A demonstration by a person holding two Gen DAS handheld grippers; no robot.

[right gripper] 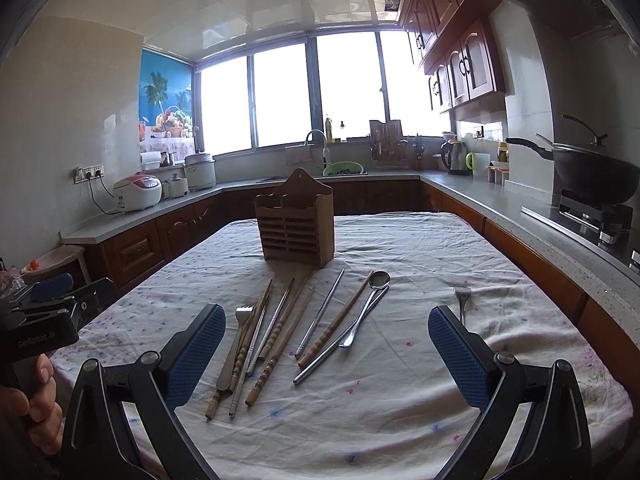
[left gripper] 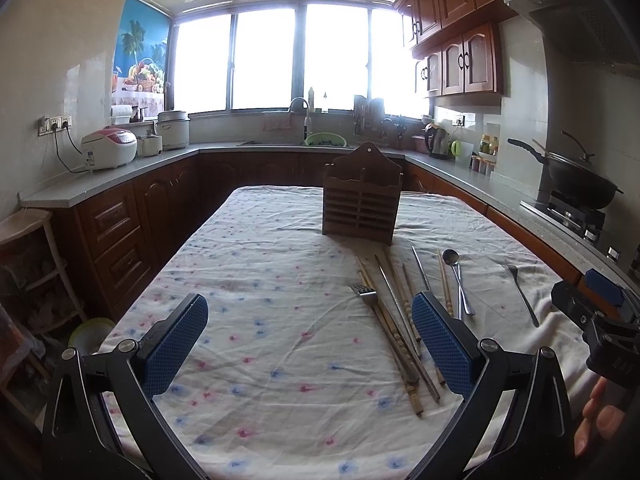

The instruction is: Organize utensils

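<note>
I am standing at a table [right gripper: 400, 420] covered by a wrinkled white cloth with small pink and blue flowers, in a kitchen with dark wood cabinets and grey counters running round three walls under a bright window. On the left counter sits a pink-and-white rice cooker [left gripper: 109, 148], the sink faucet [right gripper: 318, 140] is under the window, an electric kettle [right gripper: 456, 156] stands in the far right corner, and a black wok [right gripper: 596, 176] rests on the stove at the right.

My left gripper [left gripper: 310, 344] hangs over the near left part of the cloth, its blue pads spread wide with nothing between them. Just past its right pad lies a loose bundle of wooden and metal chopsticks [right gripper: 276, 340], with a fork [right gripper: 236, 344] at the bundle's left side. Behind them, near the middle of the table, a slatted wooden utensil holder [right gripper: 296, 226] stands upright. Right of the bundle lie more chopsticks and a steel spoon [right gripper: 366, 308], bowl toward the holder. My right gripper [right gripper: 326, 354] is also spread wide and holds nothing — the bundle and spoon lie on the cloth ahead of it. A second fork [right gripper: 462, 304] lies apart, just beyond its right pad.

The left half of the cloth is bare — the right edge runs close along the counter front.
</note>
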